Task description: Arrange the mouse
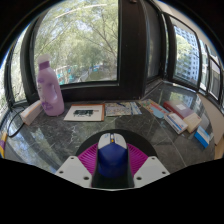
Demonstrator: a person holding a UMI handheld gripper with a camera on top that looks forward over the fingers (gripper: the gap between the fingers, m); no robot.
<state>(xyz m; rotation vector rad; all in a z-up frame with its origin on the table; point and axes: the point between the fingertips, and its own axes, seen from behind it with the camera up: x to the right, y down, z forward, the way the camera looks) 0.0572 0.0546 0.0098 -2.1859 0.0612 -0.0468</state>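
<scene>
Holding a blue object between its two fingers, the gripper sits low over a dark table; the magenta pads press in on the blue thing from either side, so the jaws are closed on it. Its shape suggests the body of a mouse, though only its top and back show, and I cannot tell more. Just ahead of the fingers a small white mouse lies on the table, apart from the fingertips. Beyond it, a flat paper or booklet rests near the window side, and a purple bottle stands upright beside it. More papers and books are spread along the far side of the table. Large windows behind show trees outside
</scene>
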